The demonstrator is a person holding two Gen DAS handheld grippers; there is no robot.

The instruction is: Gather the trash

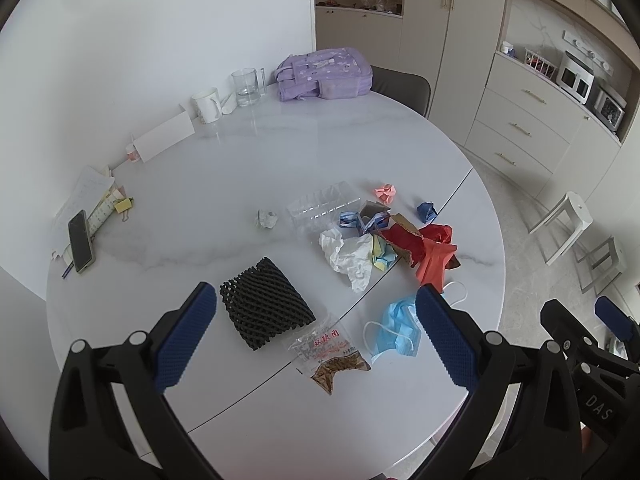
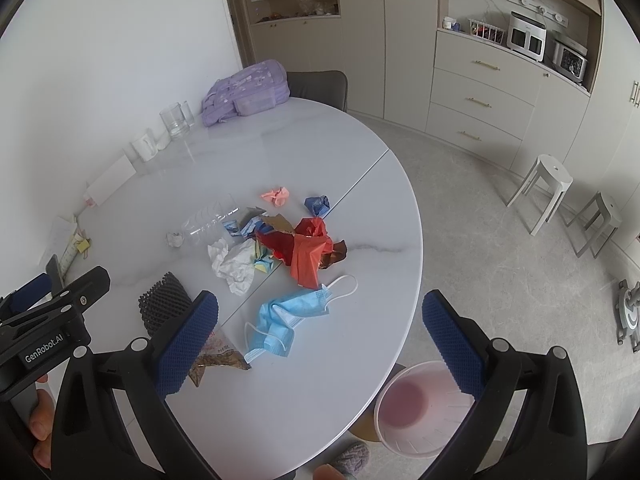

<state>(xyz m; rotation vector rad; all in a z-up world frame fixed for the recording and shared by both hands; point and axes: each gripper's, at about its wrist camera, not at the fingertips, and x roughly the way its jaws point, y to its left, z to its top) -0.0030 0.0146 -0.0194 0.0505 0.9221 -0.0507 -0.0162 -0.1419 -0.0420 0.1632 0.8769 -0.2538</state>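
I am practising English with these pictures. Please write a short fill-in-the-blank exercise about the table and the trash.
1. Both grippers are ____ and hold nothing.
2. The mask is ____ in colour.
3. The bin stands on the ____, beside the table.
4. The phone lies near the ____ edge of the left wrist view.

Missing words: open; blue; floor; left
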